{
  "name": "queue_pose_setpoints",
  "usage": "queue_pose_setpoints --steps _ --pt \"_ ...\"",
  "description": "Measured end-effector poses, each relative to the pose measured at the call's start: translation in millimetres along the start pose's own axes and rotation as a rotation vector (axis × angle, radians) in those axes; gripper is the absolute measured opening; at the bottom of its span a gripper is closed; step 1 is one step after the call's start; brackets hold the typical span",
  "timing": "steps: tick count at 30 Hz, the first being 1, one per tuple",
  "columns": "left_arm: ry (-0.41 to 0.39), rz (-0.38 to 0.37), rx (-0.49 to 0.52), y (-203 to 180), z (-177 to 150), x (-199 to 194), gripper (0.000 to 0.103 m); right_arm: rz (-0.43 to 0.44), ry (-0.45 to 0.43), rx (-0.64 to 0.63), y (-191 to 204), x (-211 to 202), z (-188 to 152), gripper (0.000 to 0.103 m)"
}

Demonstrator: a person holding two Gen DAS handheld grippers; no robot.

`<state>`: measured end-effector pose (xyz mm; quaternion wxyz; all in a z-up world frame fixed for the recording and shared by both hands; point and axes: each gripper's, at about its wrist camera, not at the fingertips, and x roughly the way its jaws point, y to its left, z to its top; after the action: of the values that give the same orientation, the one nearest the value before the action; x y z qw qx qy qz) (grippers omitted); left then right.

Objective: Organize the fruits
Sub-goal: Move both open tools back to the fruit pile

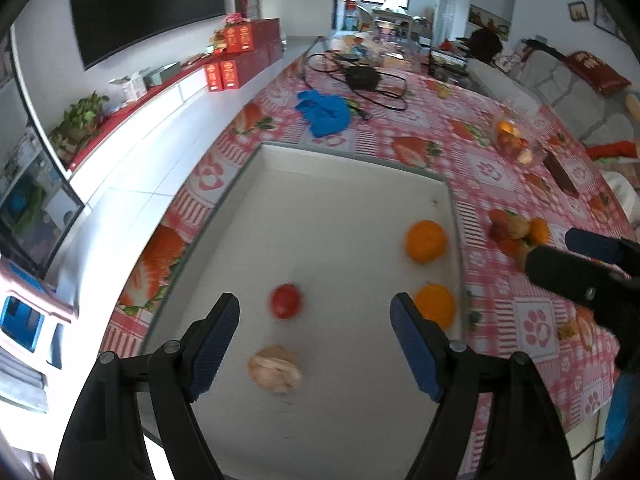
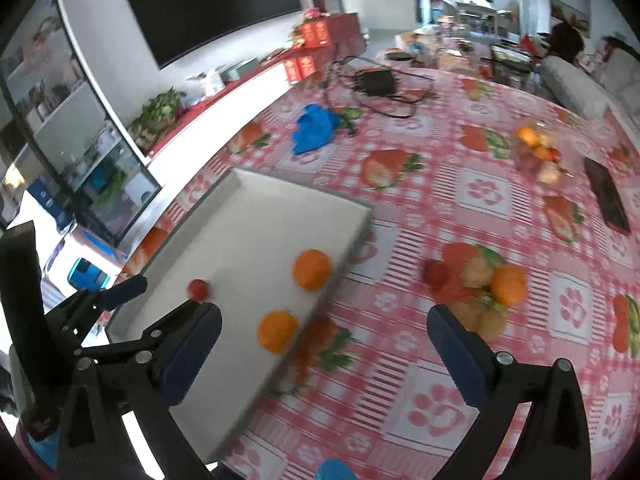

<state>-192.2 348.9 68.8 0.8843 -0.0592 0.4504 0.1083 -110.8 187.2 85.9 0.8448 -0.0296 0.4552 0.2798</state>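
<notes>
Left wrist view: left gripper (image 1: 315, 340) wide open above the white tray (image 1: 344, 184), nothing between its blue pads. Inside the tray, a small red fruit (image 1: 285, 301) just ahead of the fingers and a pale beige fruit (image 1: 275, 369) lower between them, blurred, perhaps peeled. Two oranges along the tray's right wall: far orange (image 1: 425, 241) at 1 o'clock, near orange (image 1: 436, 305) at 3 o'clock, just beside the right finger. On the pink checked tablecloth (image 1: 532, 320), a small pile of fruit (image 1: 518, 232) at 2 o'clock, outside the tray. Right gripper (image 1: 592, 264) seen at the right edge, close to that pile. Blue cloth (image 1: 325, 112) at 12 o'clock, beyond the tray.

Right wrist view: right gripper (image 2: 324, 328) also spread wide and holding nothing, hanging over the tablecloth (image 2: 440, 408) beside the tray's (image 2: 256, 208) right edge. Pile of fruit (image 2: 486, 280) at 1 o'clock. Both oranges (image 2: 311, 269) (image 2: 277, 329) and the red fruit (image 2: 198, 289) in the tray, at 10 to 11 o'clock. Left gripper (image 2: 120, 292) at 9 o'clock.
</notes>
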Motion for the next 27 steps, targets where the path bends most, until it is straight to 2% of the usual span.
queue_pose_setpoints --steps 5,17,22,27 --pt "0.000 -0.021 0.061 -30 -1 -6 0.081 -0.045 -0.009 0.098 -52 -20 -20 0.103" --pt "0.057 -0.101 0.219 -132 -13 10 0.081 -0.229 0.049 0.329 -177 -44 -93 0.103" --pt "0.083 -0.119 0.240 -158 -15 21 0.081 -0.256 0.058 0.308 -186 -49 -113 0.103" --pt "0.104 -0.101 0.199 -157 -11 31 0.081 -0.232 0.053 0.167 -156 -39 -116 0.103"
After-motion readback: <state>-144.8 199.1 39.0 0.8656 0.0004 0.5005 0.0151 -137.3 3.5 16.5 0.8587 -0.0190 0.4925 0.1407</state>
